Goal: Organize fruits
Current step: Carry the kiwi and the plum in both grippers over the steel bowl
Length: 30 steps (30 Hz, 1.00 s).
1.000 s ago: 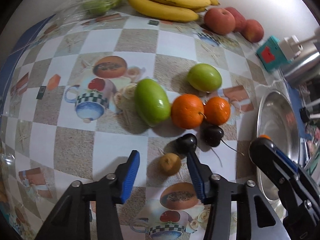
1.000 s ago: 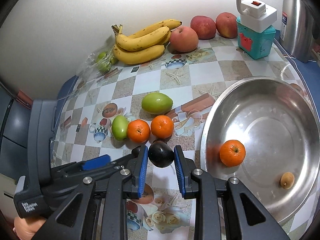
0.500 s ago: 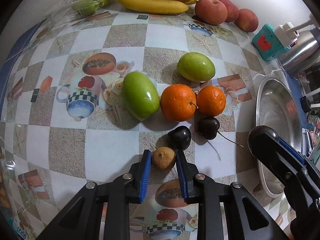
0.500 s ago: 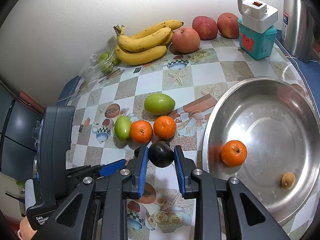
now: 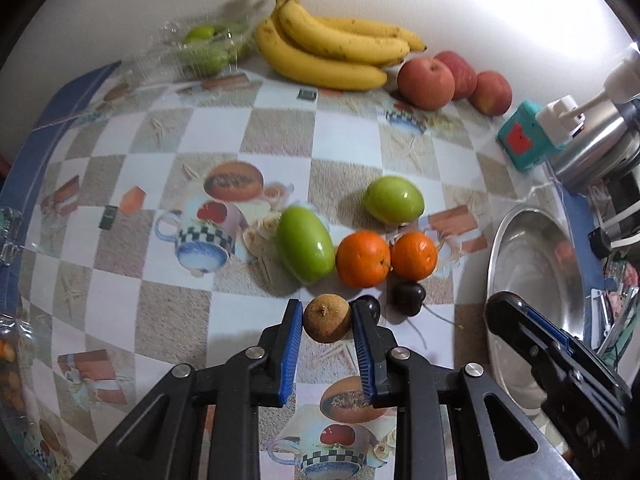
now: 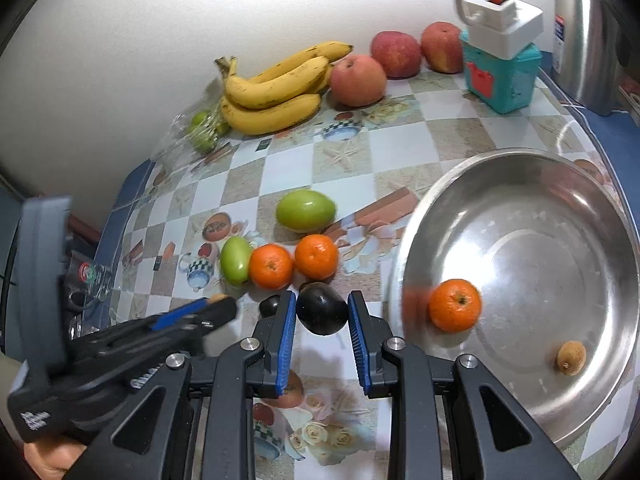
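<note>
My left gripper (image 5: 327, 318) is shut on a small brown longan (image 5: 326, 319) and holds it a little above the tablecloth. My right gripper (image 6: 322, 314) is shut on a dark cherry (image 6: 322, 314), left of the steel bowl (image 6: 568, 184). The bowl holds one orange (image 6: 455, 305) and one brown longan (image 6: 571, 357). On the cloth lie two oranges (image 5: 362, 258) (image 5: 413, 256), two green fruits (image 5: 305, 243) (image 5: 393, 199) and two dark cherries (image 5: 408, 298) (image 5: 371, 306). The left gripper's body shows at lower left in the right wrist view (image 6: 120, 344).
Bananas (image 5: 332, 48), red apples (image 5: 426, 83) and a bag of green fruit (image 5: 204, 48) line the wall. A teal box with a white power plug (image 6: 502, 60) and a steel kettle (image 6: 588, 36) stand at the back right. The table's blue edge (image 5: 60, 104) runs on the left.
My left gripper closed on the brown longan and lifted it off the cloth. My right gripper kept the cherry and rose slightly beside the bowl.
</note>
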### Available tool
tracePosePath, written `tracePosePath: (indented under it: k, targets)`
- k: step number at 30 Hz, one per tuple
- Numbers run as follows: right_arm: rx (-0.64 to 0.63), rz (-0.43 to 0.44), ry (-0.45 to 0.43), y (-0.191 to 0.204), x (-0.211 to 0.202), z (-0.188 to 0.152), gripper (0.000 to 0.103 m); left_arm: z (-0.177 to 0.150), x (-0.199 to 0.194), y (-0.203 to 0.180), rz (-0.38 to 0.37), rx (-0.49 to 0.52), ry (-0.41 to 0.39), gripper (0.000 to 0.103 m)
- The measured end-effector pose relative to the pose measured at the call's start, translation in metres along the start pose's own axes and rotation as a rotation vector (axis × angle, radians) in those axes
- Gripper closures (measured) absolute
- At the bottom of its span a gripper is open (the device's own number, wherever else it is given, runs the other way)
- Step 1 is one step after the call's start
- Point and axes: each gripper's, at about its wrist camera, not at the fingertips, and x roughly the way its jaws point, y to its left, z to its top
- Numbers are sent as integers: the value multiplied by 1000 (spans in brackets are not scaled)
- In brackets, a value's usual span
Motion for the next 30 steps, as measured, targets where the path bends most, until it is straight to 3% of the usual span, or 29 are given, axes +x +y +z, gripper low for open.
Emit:
tracePosePath:
  k: [8, 17, 30]
  targets:
    - [155, -77, -29, -52, -14, 1, 76, 0, -15, -22, -22, 52, -43, 76]
    - [294, -193, -74, -105, -39, -4, 76, -10, -20, -84, -101, 195, -50, 76]
    - [378, -227, -130, -141, -64, -9, 76, -30, -17, -150, -151, 350, -74, 76]
